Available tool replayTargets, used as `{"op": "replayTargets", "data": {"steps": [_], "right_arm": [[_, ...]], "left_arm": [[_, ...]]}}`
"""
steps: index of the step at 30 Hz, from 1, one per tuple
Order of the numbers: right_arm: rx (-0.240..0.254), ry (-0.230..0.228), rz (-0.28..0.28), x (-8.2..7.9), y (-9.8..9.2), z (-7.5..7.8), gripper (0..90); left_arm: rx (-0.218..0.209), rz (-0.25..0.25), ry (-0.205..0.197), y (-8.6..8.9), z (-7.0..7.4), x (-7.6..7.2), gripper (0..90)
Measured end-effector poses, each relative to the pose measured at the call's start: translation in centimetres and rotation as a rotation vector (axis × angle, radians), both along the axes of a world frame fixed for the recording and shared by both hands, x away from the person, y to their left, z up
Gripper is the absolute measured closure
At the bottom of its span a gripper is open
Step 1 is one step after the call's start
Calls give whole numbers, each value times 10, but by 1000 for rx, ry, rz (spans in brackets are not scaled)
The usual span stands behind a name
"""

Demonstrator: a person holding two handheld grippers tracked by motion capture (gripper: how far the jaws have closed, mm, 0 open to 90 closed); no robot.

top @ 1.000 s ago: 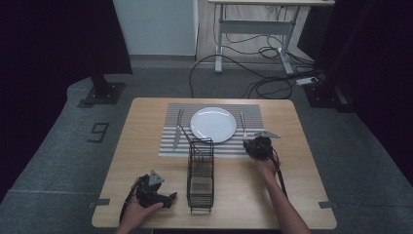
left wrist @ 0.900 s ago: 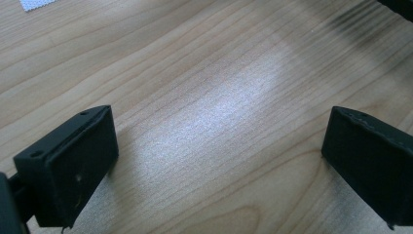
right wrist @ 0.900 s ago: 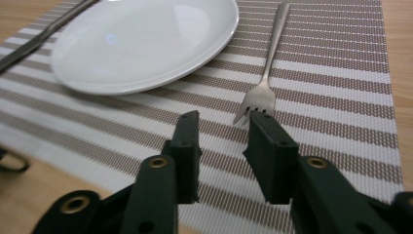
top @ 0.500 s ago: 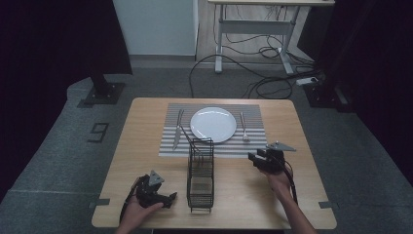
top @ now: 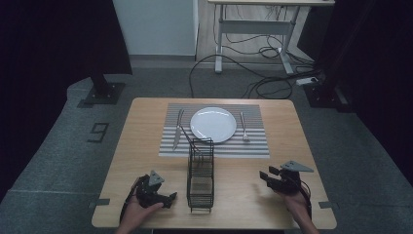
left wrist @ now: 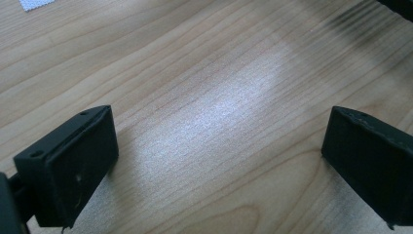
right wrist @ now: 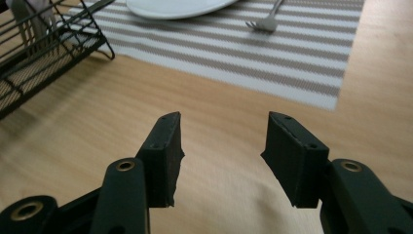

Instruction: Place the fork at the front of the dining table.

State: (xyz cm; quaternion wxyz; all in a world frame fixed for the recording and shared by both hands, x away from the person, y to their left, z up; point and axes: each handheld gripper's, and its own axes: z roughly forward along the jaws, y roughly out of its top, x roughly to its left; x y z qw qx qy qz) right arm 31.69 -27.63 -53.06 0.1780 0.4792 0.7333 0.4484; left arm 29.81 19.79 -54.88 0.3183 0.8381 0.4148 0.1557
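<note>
A: What sits at the left of the desk (top: 141, 126)?

B: The left gripper (top: 163, 199), a blocky black tool with a grey three-cornered plate, rests on pale, fine-grained wood near the front edge. In the left gripper view its flat rectangular fingers (left wrist: 73, 163) stand wide apart with bare wood between them, holding nothing.

A: And toward the middle?

B: A striped woven placemat (top: 253, 146), grey and white bands, lies on the far half. On its left side lies a slim metal knife (top: 177, 130), then a round, glossy white plate (top: 213, 124), then a metal fork (top: 243, 127) at the plate's right. In front of the mat stands a black wire rack (top: 200, 174), a narrow, tall, box-shaped basket of thin rods.

A: The right side?

B: The right gripper (top: 266, 178) is near the front right corner, well apart from the rack. Its matte black fingers (right wrist: 165, 146), wedge-shaped with small screw holes, are open and empty above the smooth wood.
</note>
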Motion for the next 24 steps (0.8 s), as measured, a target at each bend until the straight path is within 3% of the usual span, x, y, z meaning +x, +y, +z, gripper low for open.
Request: {"op": "replayTargets", "data": {"steps": [5, 10, 17, 24], "right_arm": [[2, 2, -22, -21, -17, -4, 464], [-11, 4, -36, -32, -30, -8, 464], [-50, 21, -60, -25, -37, -15, 455], [-50, 30, -74, -21, -41, -17, 452]], "left_arm": [[0, 3, 0, 0, 0, 0, 0], [-1, 3, -1, 0, 0, 0, 0], [0, 3, 0, 0, 0, 0, 0], [0, 3, 0, 0, 0, 0, 0]]}}
